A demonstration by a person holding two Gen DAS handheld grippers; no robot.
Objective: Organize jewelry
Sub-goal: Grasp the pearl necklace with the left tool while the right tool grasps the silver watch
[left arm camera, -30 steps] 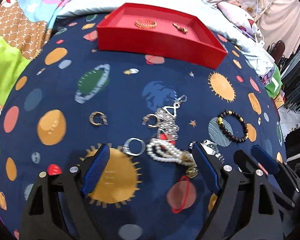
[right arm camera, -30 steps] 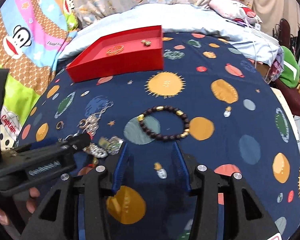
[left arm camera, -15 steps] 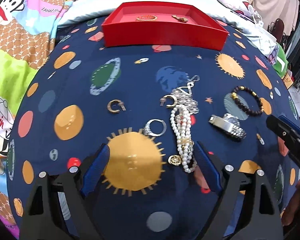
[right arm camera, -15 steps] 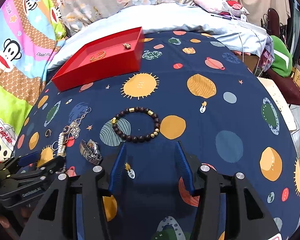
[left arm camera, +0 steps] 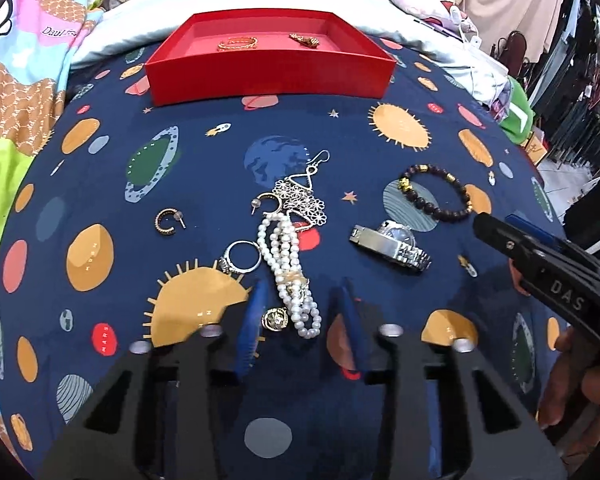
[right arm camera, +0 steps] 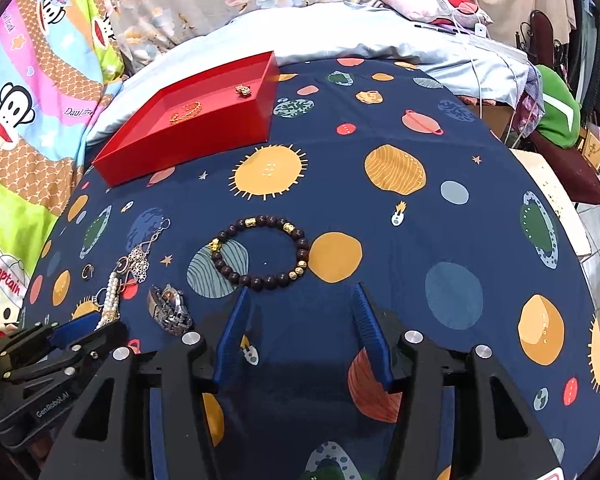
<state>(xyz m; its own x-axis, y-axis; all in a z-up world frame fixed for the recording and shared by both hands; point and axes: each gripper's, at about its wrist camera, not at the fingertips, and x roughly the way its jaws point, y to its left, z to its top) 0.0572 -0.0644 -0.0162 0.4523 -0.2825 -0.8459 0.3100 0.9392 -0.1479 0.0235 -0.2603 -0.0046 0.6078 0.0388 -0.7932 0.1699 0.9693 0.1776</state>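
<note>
Only left view shows left claw point(left arm camera: 300, 304) closing around pearl bracelet point(left arm camera: 288, 268), right claw point(right arm camera: 300, 320) spreading, empty

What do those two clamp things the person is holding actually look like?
Both are black plastic tongs with cut-out frames, silver screws and ribbed blue pads. The left gripper and the right gripper look alike. White lettering runs along their sides: "GenRobot.AI" on the left one, "DAS" visible on the right. No cables or sleeves show.

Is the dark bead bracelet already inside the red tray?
No, the dark bead bracelet lies on the blue cloth, well apart from the red tray.
</note>
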